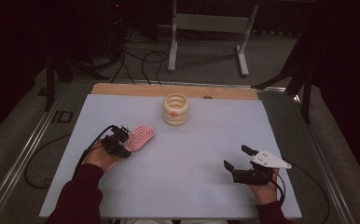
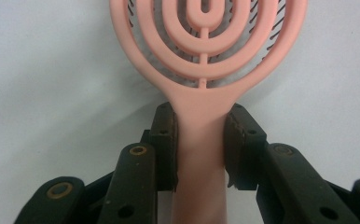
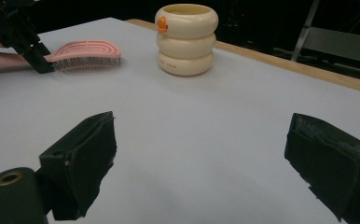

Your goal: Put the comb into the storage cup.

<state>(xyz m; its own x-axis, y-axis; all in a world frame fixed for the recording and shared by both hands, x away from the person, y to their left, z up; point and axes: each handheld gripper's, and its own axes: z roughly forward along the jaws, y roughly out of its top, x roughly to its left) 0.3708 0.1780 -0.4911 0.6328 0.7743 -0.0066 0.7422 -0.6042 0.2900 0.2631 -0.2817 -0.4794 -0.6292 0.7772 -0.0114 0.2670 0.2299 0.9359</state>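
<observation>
I saw a pink brush (image 2: 201,56) with concentric loops, a cream ribbed cup (image 1: 176,109) bearing an orange spot, black tongs (image 3: 201,168), and a pale bench (image 1: 192,163).

Sleeves (image 1: 78,193): dark red, worn on both forearms.
Left gripper (image 2: 200,140): black, brass-coloured screws.
Right gripper (image 1: 238,161): black, grey plate.

The pink hairbrush (image 2: 201,135) looks like smooth matt plastic, with thin dark bristles under the open ribs. The cream ringed cup (image 3: 186,39) has a soft satin sheen, probably plastic too. The table top (image 1: 192,158) is a flat matt pale sheet with a bare wood strip (image 1: 122,89) along the far edge. The gripper pads (image 3: 329,163) look rough, like worn black rubber.
</observation>
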